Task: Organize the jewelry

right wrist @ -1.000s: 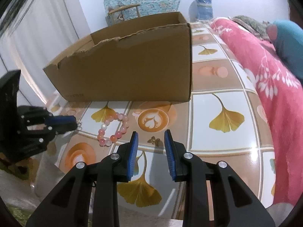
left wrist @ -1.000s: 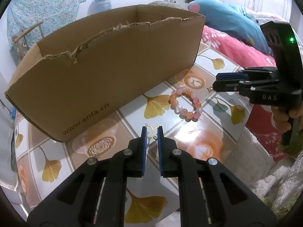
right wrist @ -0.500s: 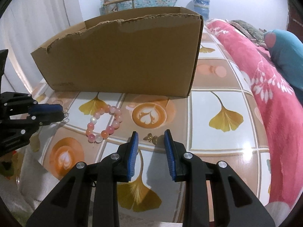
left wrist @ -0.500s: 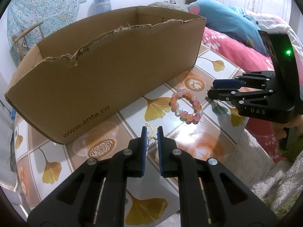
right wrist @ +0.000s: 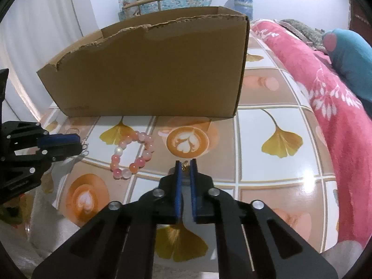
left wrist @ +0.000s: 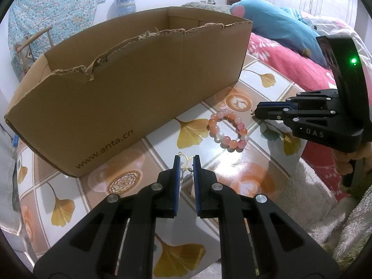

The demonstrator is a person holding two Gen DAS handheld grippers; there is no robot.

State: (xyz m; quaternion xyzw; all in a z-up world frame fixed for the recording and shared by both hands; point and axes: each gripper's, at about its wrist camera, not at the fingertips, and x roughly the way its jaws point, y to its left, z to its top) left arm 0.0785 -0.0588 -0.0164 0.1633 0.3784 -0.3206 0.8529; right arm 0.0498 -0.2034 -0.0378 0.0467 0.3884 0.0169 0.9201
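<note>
at six o'clock of the box point(right wrist: 148, 69), the right gripper point(right wrist: 185, 164) has just closed on a small gold charm point(right wrist: 185, 163); the left gripper point(left wrist: 186, 160) pinches a gold earring point(left wrist: 184, 161).

**Glossy tiled table and its load**

A glossy table top point(right wrist: 267, 125) printed with square tiles of yellow ginkgo leaves and latte-art cups carries two things lying directly on it. A long brown cardboard box with a torn upper rim point(right wrist: 148, 69) stands along its far side. Near the box's front wall lies a round bracelet of pink, orange and white beads point(right wrist: 132, 154), flat on the tiles.
</note>
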